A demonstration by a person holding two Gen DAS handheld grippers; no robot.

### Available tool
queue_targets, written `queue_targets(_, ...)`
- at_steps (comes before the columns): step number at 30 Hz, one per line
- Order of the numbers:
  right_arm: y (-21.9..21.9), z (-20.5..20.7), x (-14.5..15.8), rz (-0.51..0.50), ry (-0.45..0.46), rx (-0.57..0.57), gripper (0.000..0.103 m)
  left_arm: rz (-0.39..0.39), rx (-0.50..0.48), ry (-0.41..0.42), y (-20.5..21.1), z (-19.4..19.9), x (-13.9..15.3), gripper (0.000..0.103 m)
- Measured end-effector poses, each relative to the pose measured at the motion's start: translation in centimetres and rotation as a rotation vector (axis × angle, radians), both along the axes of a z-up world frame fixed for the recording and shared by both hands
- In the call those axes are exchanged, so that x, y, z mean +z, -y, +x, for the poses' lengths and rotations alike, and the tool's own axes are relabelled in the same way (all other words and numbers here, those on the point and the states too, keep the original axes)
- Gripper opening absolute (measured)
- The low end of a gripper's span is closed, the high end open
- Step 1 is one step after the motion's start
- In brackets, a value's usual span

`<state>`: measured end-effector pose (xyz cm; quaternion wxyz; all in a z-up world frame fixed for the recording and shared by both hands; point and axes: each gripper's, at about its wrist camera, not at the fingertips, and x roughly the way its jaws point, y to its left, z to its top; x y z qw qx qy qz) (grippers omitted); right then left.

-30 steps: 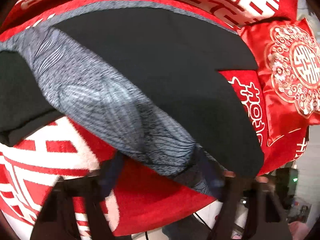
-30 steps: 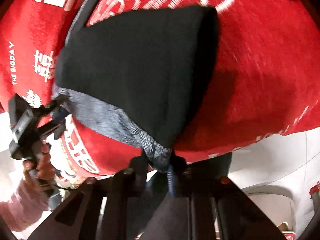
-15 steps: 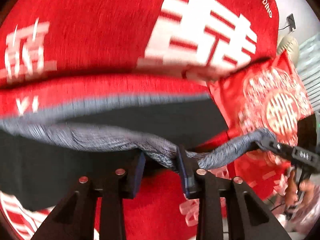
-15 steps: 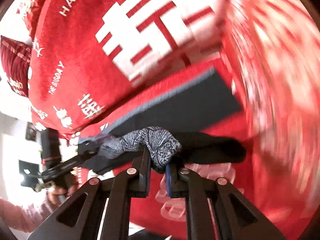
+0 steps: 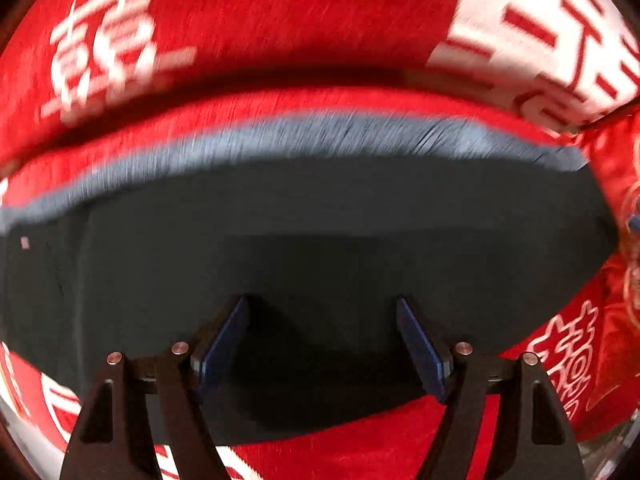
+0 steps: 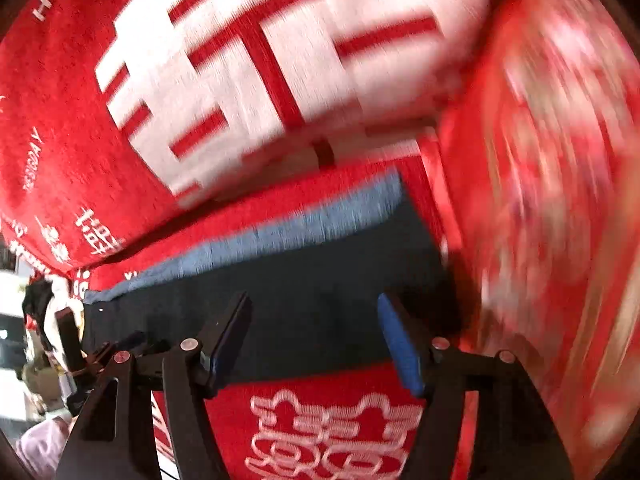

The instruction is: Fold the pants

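The black pants [image 5: 320, 220] lie folded flat on the red seat, with a blue-grey band [image 5: 320, 136] along their far edge. My left gripper [image 5: 322, 320] is open and empty, just above the near part of the pants. In the right wrist view the pants [image 6: 320, 280] show the same blue-grey band [image 6: 280, 232]. My right gripper [image 6: 314, 320] is open and empty over their near edge. The left gripper [image 6: 76, 340] shows at the far left of that view.
The pants rest on a red sofa cover with white characters [image 6: 328, 432]. A red backrest cushion [image 5: 280, 20] rises behind. A red embroidered pillow [image 5: 624, 184] lies right of the pants and is blurred in the right wrist view [image 6: 552, 200].
Both grippers were shut on the blue-grey waistband and carried it over the pants. Both have now opened and let it go, and the pants lie folded.
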<state>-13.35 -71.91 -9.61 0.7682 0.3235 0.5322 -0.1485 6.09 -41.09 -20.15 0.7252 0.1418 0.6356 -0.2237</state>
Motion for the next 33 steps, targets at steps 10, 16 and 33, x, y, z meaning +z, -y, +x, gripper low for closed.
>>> queue_targets(10,1.0,-2.7,-5.6,0.003,-0.087,-0.201,0.008,-0.003,-0.016,0.027,-0.5,-0.1,0.0,0.078)
queue_targets(16,0.1,-4.8,-5.3,-0.048,-0.262,-0.127,0.014,0.012,-0.017,0.0,-0.6,-1.0,1.2,0.078)
queue_targets(33,-0.9,1.8,-4.8,-0.213,-0.197,0.077,0.058,0.027,0.011,0.066,-5.0,1.3,0.0,0.089)
